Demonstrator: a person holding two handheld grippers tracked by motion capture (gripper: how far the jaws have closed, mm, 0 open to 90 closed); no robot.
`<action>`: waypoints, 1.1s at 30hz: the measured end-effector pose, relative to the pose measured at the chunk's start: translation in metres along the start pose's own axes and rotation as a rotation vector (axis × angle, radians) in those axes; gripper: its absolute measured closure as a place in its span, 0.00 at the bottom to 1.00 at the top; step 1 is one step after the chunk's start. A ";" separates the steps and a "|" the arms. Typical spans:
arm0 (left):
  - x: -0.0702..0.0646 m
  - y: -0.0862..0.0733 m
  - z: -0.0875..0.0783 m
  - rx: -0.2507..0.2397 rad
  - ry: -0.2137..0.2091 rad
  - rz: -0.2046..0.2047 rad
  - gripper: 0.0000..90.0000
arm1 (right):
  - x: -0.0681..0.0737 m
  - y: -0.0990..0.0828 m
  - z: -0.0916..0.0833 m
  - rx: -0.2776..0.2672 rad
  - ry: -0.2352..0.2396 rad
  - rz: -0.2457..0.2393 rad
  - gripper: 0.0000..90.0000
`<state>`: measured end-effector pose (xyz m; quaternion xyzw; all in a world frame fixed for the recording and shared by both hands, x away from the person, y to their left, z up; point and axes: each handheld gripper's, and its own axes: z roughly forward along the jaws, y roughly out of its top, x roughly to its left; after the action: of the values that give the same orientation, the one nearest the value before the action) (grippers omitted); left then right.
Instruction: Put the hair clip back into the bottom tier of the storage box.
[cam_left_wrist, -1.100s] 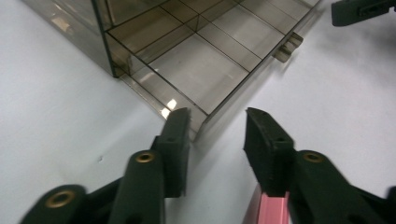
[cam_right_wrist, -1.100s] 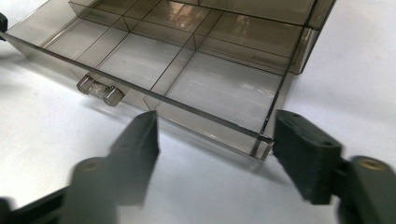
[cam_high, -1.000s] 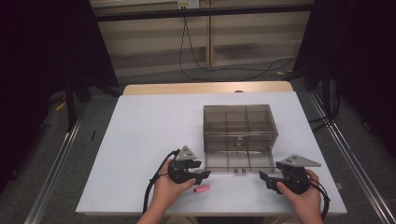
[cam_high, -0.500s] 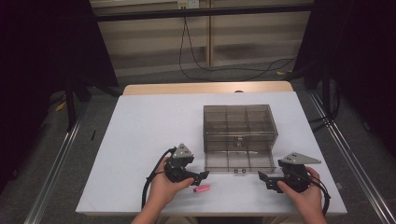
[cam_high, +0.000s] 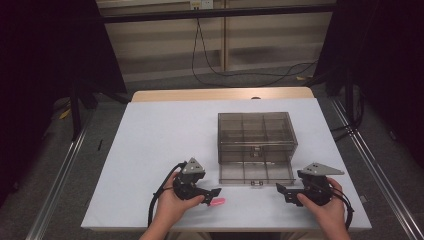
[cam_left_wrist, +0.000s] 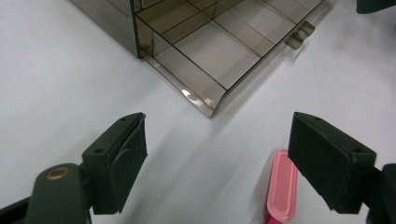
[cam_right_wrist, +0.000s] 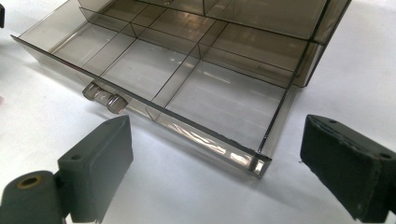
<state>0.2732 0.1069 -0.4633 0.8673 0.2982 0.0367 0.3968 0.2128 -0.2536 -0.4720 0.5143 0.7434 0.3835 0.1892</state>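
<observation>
Left gripper (cam_left_wrist: 215, 163) fingers spread wide, just been opening, gripping nothing; pink clip (cam_left_wrist: 281, 191) lying flat on the white bench (cam_high: 165, 135), just beside one finger. Right gripper (cam_right_wrist: 215, 163) fingers released too, freshly parted, hovering near the pulled-out drawer (cam_right_wrist: 154, 70) of the smoky box (cam_high: 255, 132)

The drawer box (cam_high: 255, 137) is sitting on the table (cam_high: 160, 135), its drawer (cam_high: 256, 174) sticking out toward the person, lying between the two grippers and ahead of them. The left gripper (cam_high: 212, 192) is resting left of the drawer, the small flat piece (cam_high: 217, 202) lying just beside its tips. The right gripper (cam_high: 281, 190) is resting right of the drawer's near corner.
</observation>
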 end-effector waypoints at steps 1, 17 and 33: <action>0.000 0.000 0.000 0.000 0.001 0.001 0.22 | 0.000 0.000 0.000 0.001 -0.001 0.000 0.10; -0.010 -0.005 0.003 0.025 -0.029 0.054 0.37 | -0.004 -0.002 -0.004 -0.001 -0.001 0.005 0.10; -0.017 -0.009 0.005 0.044 -0.068 0.081 0.46 | -0.003 -0.001 -0.002 0.001 0.003 0.001 0.10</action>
<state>0.2563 0.0986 -0.4704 0.8879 0.2501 0.0166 0.3858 0.2120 -0.2573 -0.4724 0.5141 0.7436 0.3841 0.1876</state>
